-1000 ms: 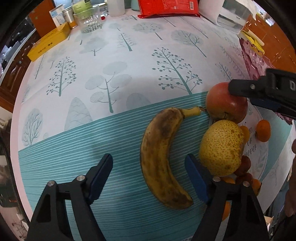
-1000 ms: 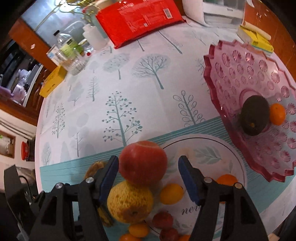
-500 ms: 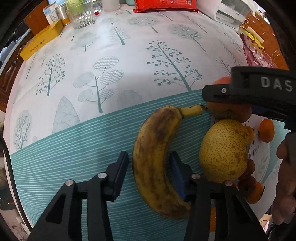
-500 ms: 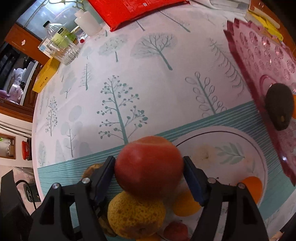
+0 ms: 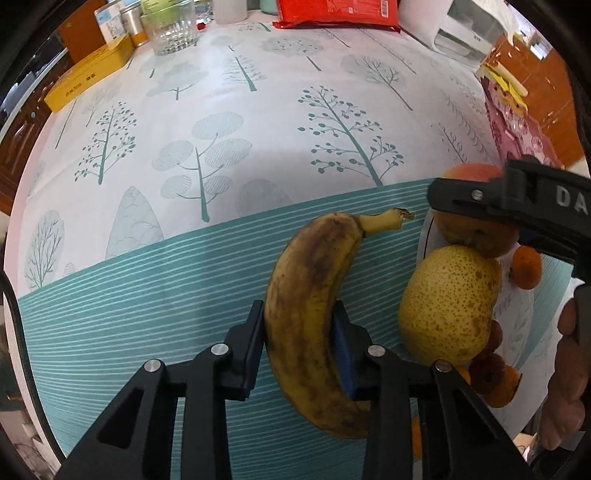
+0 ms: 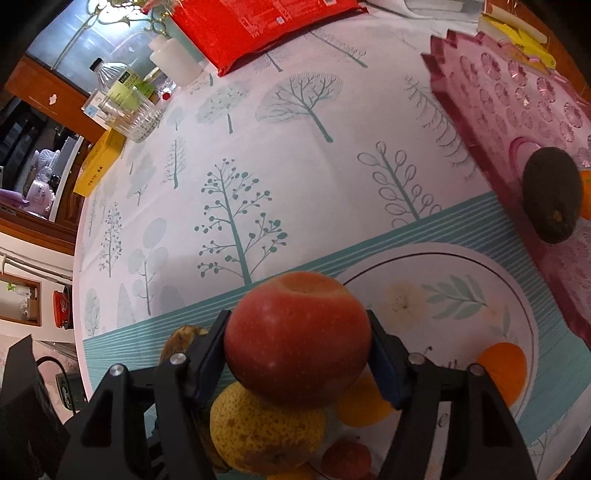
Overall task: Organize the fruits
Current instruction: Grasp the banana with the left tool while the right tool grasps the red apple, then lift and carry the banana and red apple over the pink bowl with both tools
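Left gripper [image 5: 300, 349] clamped banana [image 5: 314, 317] (long axis near-far, stem far-right); right gripper [image 6: 297, 355], jaws closing, gripped apple [image 6: 297, 338].

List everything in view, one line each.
plate: one, white, on tablecloth
dish: one, pink, right of plate
dark fruit: one, near-black, in dish
pear: one, speckled yellow, plate's edge
apple: one, red, above pear
banana: one, spotted yellow, left of pear
small fruits: several, orange, on plate
packet: one, red, far edge
glass: one, clear, far left
box: one, yellow, far left
left gripper: one, black, shut on banana
right gripper: one, black, jaws closing, apple between them
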Motion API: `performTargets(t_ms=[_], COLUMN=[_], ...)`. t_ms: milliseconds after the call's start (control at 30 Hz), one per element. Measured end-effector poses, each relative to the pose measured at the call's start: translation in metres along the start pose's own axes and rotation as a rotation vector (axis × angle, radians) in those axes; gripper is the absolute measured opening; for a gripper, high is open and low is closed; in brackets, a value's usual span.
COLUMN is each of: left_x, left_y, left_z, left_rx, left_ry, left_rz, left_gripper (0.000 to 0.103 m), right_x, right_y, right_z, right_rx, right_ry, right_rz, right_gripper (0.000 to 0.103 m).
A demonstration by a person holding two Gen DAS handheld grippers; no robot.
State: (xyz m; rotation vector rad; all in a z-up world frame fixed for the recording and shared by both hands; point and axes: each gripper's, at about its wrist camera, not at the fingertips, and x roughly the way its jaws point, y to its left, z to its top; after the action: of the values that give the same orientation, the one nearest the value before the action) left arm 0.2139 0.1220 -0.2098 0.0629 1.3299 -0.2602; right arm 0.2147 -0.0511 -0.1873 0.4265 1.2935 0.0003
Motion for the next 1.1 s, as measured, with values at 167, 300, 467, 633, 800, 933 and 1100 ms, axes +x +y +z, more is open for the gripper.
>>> performTargets(t_ms=[167,300,467,633,800,933,1100], left_x=[-0.017,-0.033,-0.059,-0.087,-0.111,-0.127,-0.141], left_y=[0.011,0.008,-0.005,-0.021,-0.045,-0.074,-0.12], left_z=[-0.002,-0.008,-0.016,-0.02,-0.023,-0.024,-0.013], left_rx=[-0.01,-0.008,0.0,0.02,0.054,0.091,0.102], left_ry=[-0.044,-0.078,-0.12,-0.17,-0.204,-0.23,-0.249], left_rz=[-0.014,-0.015,-0.028,-0.049,-0.06,-0.044,-0.017], left_gripper=[0.033,0.033,0.033,0.033,0.033,0.033,0.033], right_x=[-0.02,-0.04,-0.07,-0.104,-0.133,-0.153,-0.166], right_y=[-0.002,-0.001,0.001,-0.004,-0.016,-0.032,-0.069], right_z=[-0.005,-0.012,-0.023,-0.039,-0.05,-0.056,-0.052], right_rx=[0.003,-0.013,-0.045,-0.069,-0.076,-0.083,-0.095], right_ry=[-0.037,-0.071,-0.118,-0.156,-0.196,-0.231,-0.247], right_rz=[0.021,0.029,0.042,0.053,0.064,0.071,0.088], right_gripper=[0.068,0.068,0.068,0.068,0.068,0.068,0.068])
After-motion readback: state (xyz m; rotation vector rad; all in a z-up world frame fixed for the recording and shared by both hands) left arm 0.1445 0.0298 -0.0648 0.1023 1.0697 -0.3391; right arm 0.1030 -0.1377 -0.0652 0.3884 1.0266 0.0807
